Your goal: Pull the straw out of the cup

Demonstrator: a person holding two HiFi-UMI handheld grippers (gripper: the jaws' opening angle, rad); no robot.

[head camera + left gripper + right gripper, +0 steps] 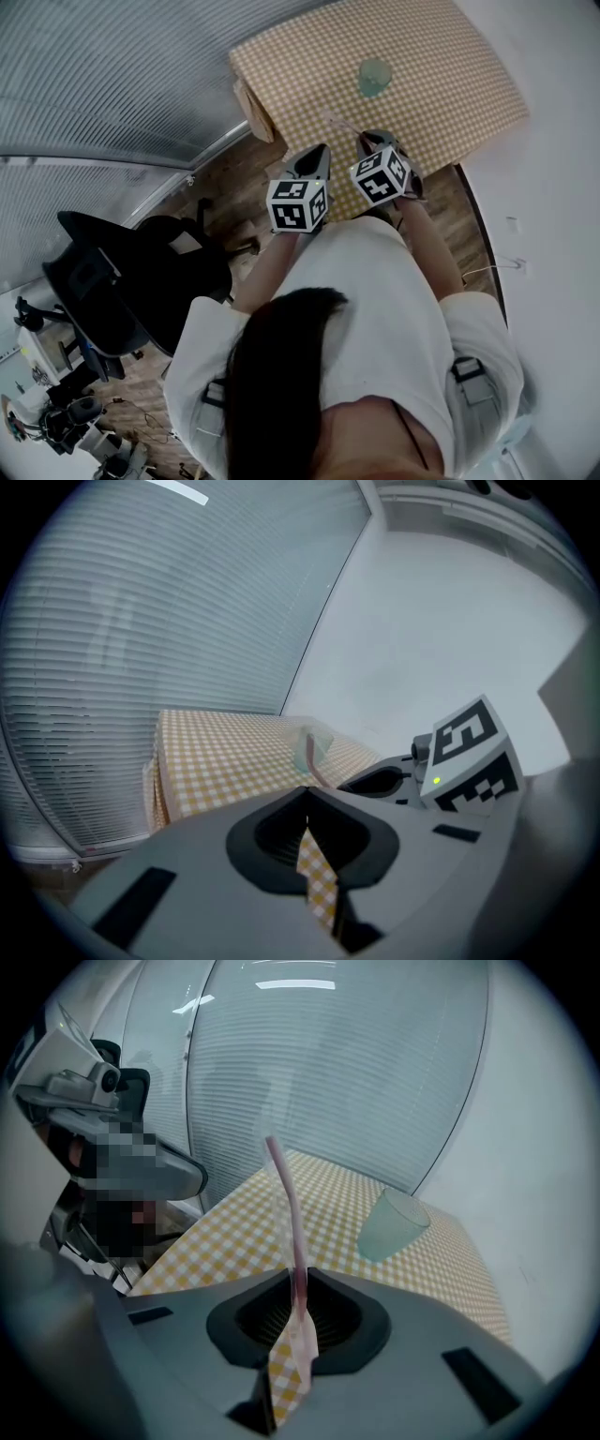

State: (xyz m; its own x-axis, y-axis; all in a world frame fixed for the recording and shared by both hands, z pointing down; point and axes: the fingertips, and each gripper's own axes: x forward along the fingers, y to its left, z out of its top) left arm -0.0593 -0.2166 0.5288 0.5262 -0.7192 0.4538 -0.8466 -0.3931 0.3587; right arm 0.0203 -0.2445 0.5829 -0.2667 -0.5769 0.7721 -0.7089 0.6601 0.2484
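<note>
Straw (284, 1199) clear of cup (392, 1225), clamped in right gripper (298, 1288); left gripper (307, 819) closed, empty; pull looks done.

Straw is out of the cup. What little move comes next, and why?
Probably lower the right tool a bit and lay the straw on the table: it is pinched in the tool, well clear of the cup.

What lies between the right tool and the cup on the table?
Only bare checked tablecloth, as the right gripper view shows; the straw sits clamped in the right tool, clear of the cup.
</note>
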